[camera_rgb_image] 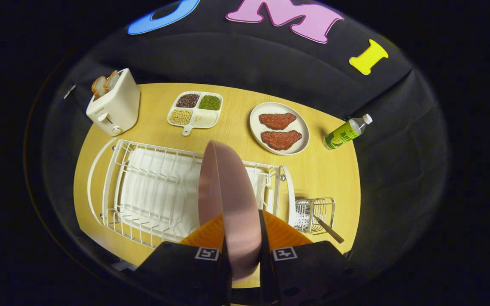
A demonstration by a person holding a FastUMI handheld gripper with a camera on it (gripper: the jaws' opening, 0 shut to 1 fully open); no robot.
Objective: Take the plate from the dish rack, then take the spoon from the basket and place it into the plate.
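The gripper (245, 250) has both fingers clamped on the plate (228, 191), edge-on above the rack (151, 199); it could slip and strike the wires.

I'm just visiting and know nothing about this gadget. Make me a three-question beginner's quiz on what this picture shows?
1. True or false: the gripper has both fingers pressed on the edge of the round pink plate.
2. Where does the wooden-handled spoon lie? A) in the small wire basket beside the white wire dish rack; B) on the cream plate with two red meat pieces; C) in the white toaster with bread slices.
3. Fill in: the pink plate is held ____, on its edge, above the dish rack.

Key: 1 true; 2 A; 3 upright.
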